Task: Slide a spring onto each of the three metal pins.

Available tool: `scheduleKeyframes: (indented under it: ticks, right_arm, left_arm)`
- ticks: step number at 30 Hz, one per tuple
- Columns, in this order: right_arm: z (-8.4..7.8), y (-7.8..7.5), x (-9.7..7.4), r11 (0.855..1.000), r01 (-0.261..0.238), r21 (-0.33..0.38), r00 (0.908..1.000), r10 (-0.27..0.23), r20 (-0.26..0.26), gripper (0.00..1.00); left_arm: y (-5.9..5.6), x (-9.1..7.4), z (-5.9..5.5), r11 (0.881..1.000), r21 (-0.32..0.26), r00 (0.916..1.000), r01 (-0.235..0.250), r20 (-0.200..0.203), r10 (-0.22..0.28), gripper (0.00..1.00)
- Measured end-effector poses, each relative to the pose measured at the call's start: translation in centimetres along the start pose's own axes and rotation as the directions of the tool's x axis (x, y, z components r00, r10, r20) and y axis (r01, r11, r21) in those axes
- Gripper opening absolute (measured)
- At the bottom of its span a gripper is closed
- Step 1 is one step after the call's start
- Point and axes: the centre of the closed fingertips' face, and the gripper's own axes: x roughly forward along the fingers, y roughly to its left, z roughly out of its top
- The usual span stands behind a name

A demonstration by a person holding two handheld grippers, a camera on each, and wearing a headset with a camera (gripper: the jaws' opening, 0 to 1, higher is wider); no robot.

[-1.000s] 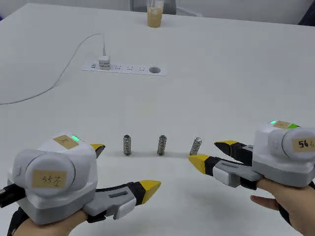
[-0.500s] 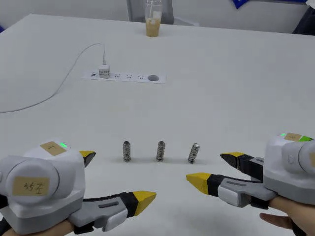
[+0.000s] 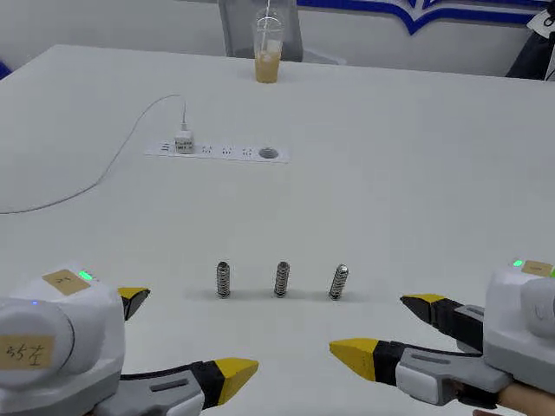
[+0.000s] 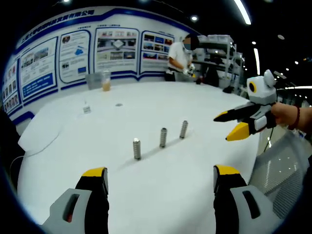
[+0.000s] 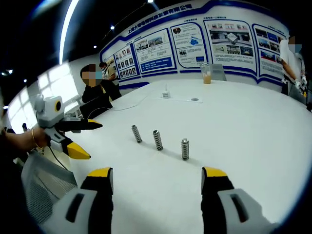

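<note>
- The left gripper (image 3: 186, 336), a white-bodied tool with black jaws tipped in yellow, is held low at the near left of the white tabletop (image 3: 416, 173). Its jaws are spread wide with nothing between them, and the left gripper view (image 4: 161, 171) shows the same empty gap.
- The right gripper (image 3: 386, 325), of the same make, mirrors it at the near right. Its jaws are also wide apart and empty (image 5: 157, 173), with the tips pointing left toward the row of springs.
- Three small steel coil springs stand in a line across the table, just beyond the tips of both grippers and touching neither.
- The left spring (image 3: 223, 279) is nearest the left gripper, and it comes first in that gripper's own view (image 4: 137, 148).
- The middle spring (image 3: 282, 278) stands upright between the other two (image 4: 163, 137) (image 5: 157, 140).
- The right spring (image 3: 338, 282) is closest to the right gripper and leans slightly. The rounded top of a metal pin (image 5: 185, 142) shows at its upper end.
- Both grippers angle inward toward each other. In the left gripper view a hand (image 4: 285, 114) wraps the rear of the right gripper (image 4: 229, 126). In the right gripper view the left gripper (image 5: 88, 140) hangs off to the side, well apart from the springs.
- Farther back lies a white power strip (image 3: 217, 151) with a white charger (image 3: 183, 141) plugged in and a thin cable (image 3: 104, 165) trailing off to the left.
- A clear plastic cup of amber drink (image 3: 268, 52) stands near the far edge.
</note>
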Motion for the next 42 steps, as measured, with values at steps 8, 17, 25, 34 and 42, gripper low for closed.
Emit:
scheduleKeyframes:
  ticks: [8,17,25,34,42]
  right_arm:
    - [-0.9,0.9,-0.9,1.000,-0.002,0.002,1.0000,0.002,-0.004,0.80]
    - [-0.7,1.6,-1.4,1.000,-0.005,0.005,0.9997,0.005,0.022,0.84]
    - [-1.2,1.5,-1.6,1.000,0.012,0.014,0.9997,-0.013,0.019,0.86]
    - [-1.3,1.3,-1.9,0.999,0.036,0.000,0.9991,-0.036,0.022,0.87]
    - [-1.2,1.2,-2.0,0.999,0.047,0.011,0.9983,-0.048,0.035,0.87]
  left_arm:
    - [-0.1,-1.1,-0.4,1.000,-0.006,1.0000,-0.009,-0.004,0.009,0.93]
    - [0.0,-1.6,-0.8,1.000,-0.018,0.9998,-0.019,-0.003,0.019,0.96]
    - [0.2,-2.0,-1.2,0.999,-0.031,0.9993,-0.037,-0.007,0.037,0.99]
    - [-0.1,-2.0,-1.4,0.999,-0.026,0.9995,-0.032,-0.004,0.032,1.00]
    - [0.1,-2.1,-1.5,0.999,-0.020,0.9991,-0.042,-0.005,0.042,1.00]
